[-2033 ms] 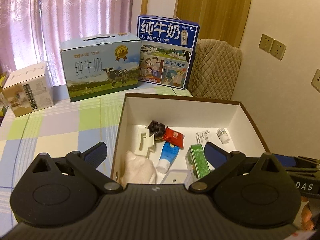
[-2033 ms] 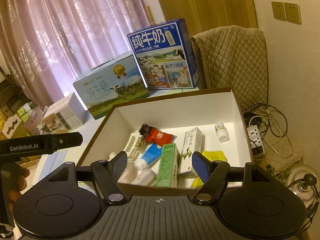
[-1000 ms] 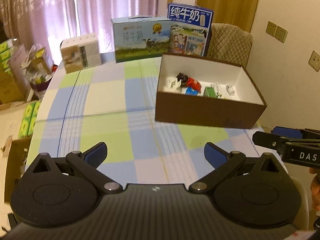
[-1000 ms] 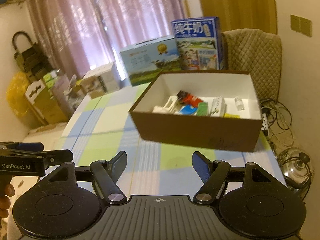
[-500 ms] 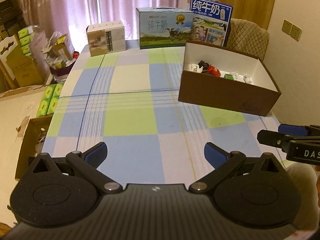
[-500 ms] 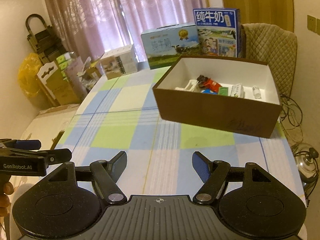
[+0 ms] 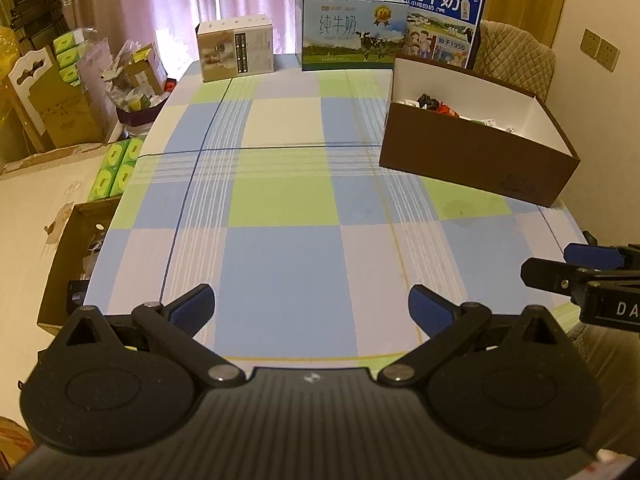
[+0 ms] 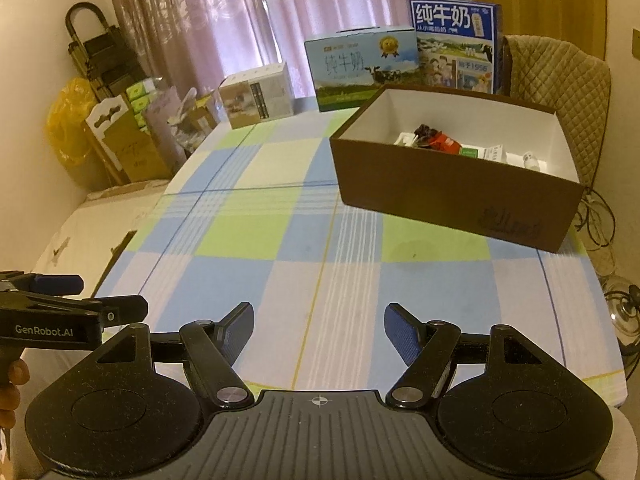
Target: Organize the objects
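Observation:
A brown cardboard box (image 7: 472, 156) (image 8: 448, 196) with a white inside stands at the far right of the checked table. Several small items lie in it, among them a red packet (image 8: 444, 142), a green carton (image 8: 468, 152) and a small white bottle (image 8: 530, 159). My left gripper (image 7: 311, 306) is open above the table's near edge, nothing between its fingers. My right gripper (image 8: 319, 330) is also open and empty, near the front edge. Each gripper shows at the side of the other's view.
Two milk cartons (image 7: 348, 36) (image 7: 442, 20) and a small beige box (image 7: 236, 48) stand along the table's far edge. A quilted chair (image 8: 560, 76) is behind the brown box. Cardboard boxes and clutter (image 7: 80, 92) sit on the floor at left; cables (image 8: 600, 216) at right.
Both grippers have pulled back from above the brown box to the near edge of the table. They stayed open and empty throughout.

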